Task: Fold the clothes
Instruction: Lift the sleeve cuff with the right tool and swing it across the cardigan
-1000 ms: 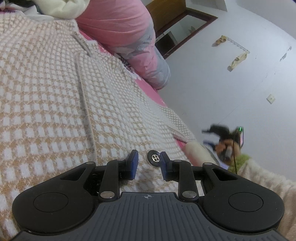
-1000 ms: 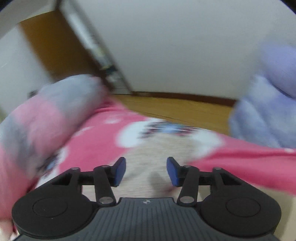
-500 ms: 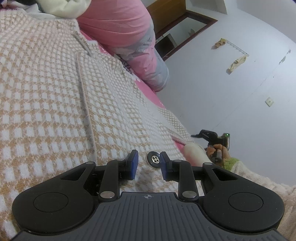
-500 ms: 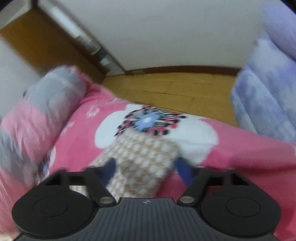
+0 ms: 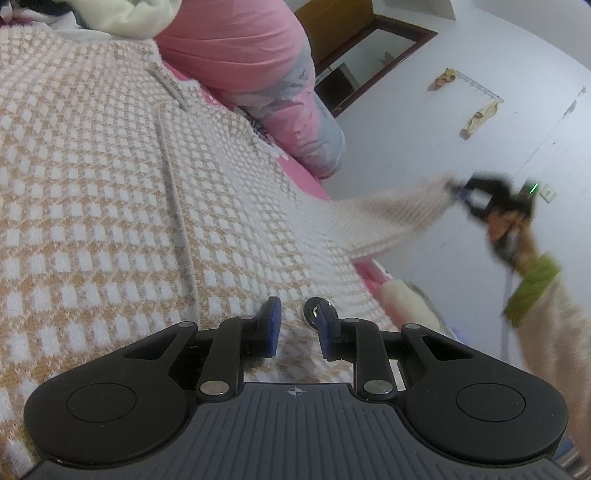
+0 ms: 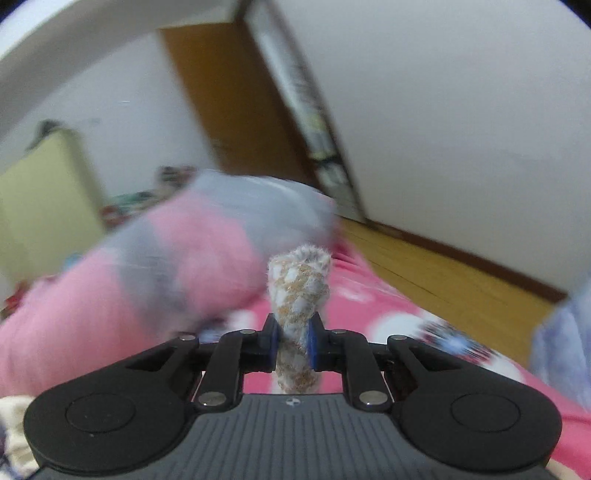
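Tan-and-white checked cardigan (image 5: 110, 192) on pink bedsheet (image 6: 373, 306) (white-flowered).

So the bed has a hot pink sheet (image 6: 369, 295) with white flower prints on it. A fat rolled-up quilt (image 5: 258, 70), pink with grey-blue patches, lies along the far side of the bed. There's a cream fluffy bundle (image 5: 122, 14) piled up past it at the top corner. Walls are plain white (image 5: 424, 147), with a couple of tan hooks or pegs (image 5: 476, 118) stuck on and a small switch plate (image 5: 549, 193). Dark-framed wooden door (image 5: 332, 26) in the back. Wood floor (image 6: 443, 273) with a dark skirting board, plus a yellow-green cabinet (image 6: 40, 192) off to the side, pretty blurry.
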Action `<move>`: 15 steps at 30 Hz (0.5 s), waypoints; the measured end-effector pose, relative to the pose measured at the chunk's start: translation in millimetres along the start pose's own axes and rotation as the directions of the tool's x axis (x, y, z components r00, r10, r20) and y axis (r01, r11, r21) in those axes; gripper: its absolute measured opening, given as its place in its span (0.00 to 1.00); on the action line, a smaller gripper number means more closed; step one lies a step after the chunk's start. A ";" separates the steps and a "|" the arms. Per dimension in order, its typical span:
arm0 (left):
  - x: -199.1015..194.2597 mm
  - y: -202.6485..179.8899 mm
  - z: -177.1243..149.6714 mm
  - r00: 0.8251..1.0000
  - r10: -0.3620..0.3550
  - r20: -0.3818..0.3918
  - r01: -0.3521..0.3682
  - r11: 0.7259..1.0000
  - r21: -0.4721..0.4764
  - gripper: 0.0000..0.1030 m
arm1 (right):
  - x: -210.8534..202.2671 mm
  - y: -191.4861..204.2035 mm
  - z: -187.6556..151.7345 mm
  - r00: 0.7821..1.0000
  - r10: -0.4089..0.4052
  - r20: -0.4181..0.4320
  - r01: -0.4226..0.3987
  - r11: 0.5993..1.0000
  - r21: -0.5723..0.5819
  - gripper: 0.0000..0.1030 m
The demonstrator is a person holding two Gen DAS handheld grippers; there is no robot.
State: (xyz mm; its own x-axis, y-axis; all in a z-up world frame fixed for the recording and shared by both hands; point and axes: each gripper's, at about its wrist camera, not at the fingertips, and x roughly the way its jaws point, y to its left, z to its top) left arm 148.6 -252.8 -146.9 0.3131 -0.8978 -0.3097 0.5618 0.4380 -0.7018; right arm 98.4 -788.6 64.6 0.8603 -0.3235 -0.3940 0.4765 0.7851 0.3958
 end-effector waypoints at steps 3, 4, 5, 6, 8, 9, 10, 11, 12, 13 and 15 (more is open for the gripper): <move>1.8 -2.2 1.2 1.000 0.010 -0.004 -0.010 1.000 0.004 0.22 | -22.3 71.1 4.7 0.995 0.096 0.007 -0.096 0.992 -0.082 0.16; 2.4 -2.8 2.0 1.000 0.014 -0.006 -0.014 1.000 0.004 0.22 | -28.9 96.1 3.7 0.992 0.128 0.004 -0.127 0.985 -0.114 0.16; 3.2 -4.5 2.7 1.000 0.020 -0.009 -0.020 1.000 0.010 0.22 | -35.8 120.2 0.7 0.988 0.156 -0.001 -0.155 0.978 -0.142 0.16; 3.8 -6.8 4.6 0.999 0.030 -0.017 -0.030 1.000 0.010 0.22 | -43.2 145.1 -3.2 0.982 0.187 -0.010 -0.186 0.968 -0.171 0.16; 3.8 -10.4 9.4 0.998 0.044 -0.034 -0.045 0.999 -0.002 0.22 | -54.1 189.7 -13.3 0.973 0.229 -0.030 -0.229 0.946 -0.229 0.16; -1.8 -12.6 12.5 0.998 0.049 -0.033 -0.049 0.999 -0.016 0.24 | -57.7 211.2 -22.7 0.969 0.244 -0.044 -0.247 0.934 -0.256 0.16; -7.5 -14.7 15.6 0.998 0.053 -0.031 -0.054 0.998 -0.030 0.26 | -60.4 232.8 -34.7 0.964 0.257 -0.062 -0.265 0.922 -0.282 0.16; -20.8 -17.6 18.5 0.998 0.058 -0.005 -0.058 0.998 -0.037 0.29 | -63.1 254.4 -46.8 0.959 0.270 -0.081 -0.282 0.909 -0.308 0.16; -36.1 -19.5 20.7 0.998 0.058 0.022 -0.057 0.998 -0.038 0.32 | -62.9 273.8 -63.7 0.954 0.280 -0.109 -0.300 0.895 -0.330 0.16; -51.4 -21.4 22.9 0.997 0.059 0.049 -0.057 0.998 -0.038 0.33 | -60.7 291.7 -83.8 0.947 0.287 -0.145 -0.320 0.881 -0.348 0.16; -88.7 -17.5 25.6 0.993 0.084 0.082 -0.080 0.996 -0.051 0.36 | -54.5 325.8 -128.9 0.931 0.294 -0.215 -0.357 0.852 -0.383 0.16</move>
State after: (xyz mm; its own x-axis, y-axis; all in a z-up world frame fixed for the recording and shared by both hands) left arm 130.7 -179.6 -90.7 0.4207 -0.8511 -0.3139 0.4953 0.5054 -0.7066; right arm 183.3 -447.0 108.1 0.9024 0.0431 -0.4287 0.0292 0.9866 0.1606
